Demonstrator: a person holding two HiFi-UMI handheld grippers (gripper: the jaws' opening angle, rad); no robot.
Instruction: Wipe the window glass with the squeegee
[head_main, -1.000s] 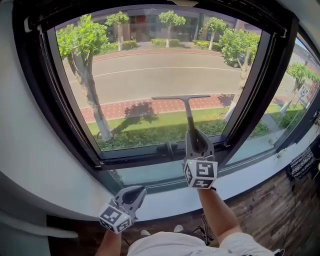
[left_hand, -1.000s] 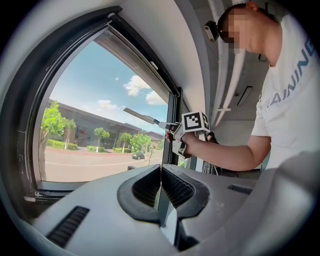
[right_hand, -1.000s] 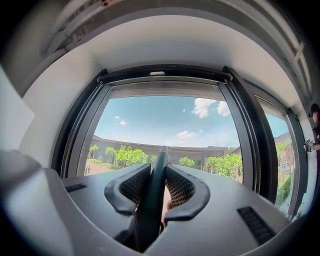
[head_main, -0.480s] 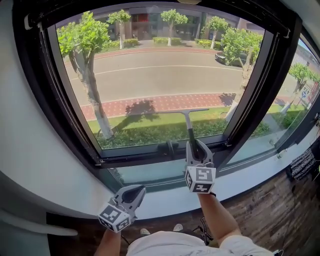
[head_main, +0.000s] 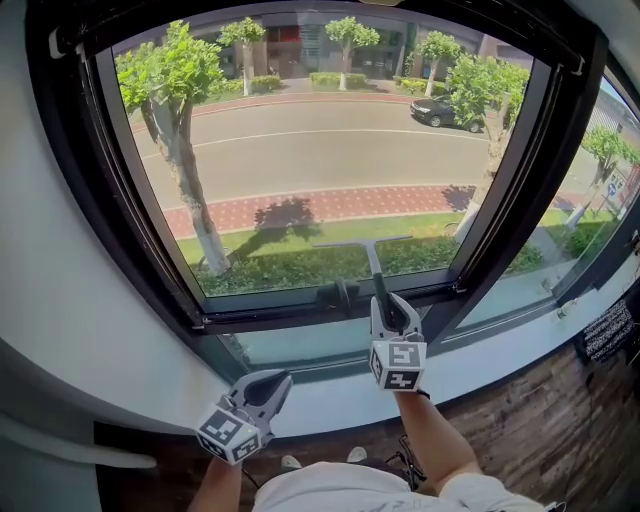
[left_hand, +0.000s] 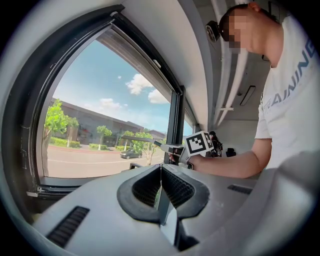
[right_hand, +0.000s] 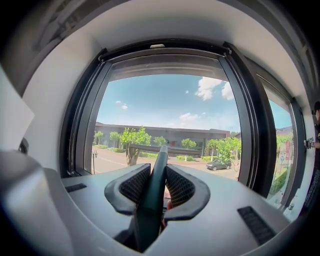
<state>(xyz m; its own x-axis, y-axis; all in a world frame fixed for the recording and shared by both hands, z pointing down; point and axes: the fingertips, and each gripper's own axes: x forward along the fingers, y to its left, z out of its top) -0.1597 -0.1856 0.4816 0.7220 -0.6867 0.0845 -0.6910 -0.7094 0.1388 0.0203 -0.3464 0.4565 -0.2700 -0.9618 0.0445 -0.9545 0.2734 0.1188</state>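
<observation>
Two grippers show below the glass (head_main: 320, 140): the right gripper (head_main: 385, 303) is clamped on the squeegee (head_main: 374, 262), its jaws pressed against both sides of the dark handle (right_hand: 150, 200), which fills the gap between them. From the jaws the handle runs up and away to the blade (head_main: 362, 241), a thin bar lying nearly level across the lower middle of the glass, just above the bottom frame (head_main: 300, 312). So the squeegee sits straight ahead of the right gripper, blade at the glass, handle in the grip. The left gripper (head_main: 264, 384) hangs lower and to the left, in front of the white sill (head_main: 330, 400), well apart from the squeegee; its jaws are closed tip to tip with nothing between them
</observation>
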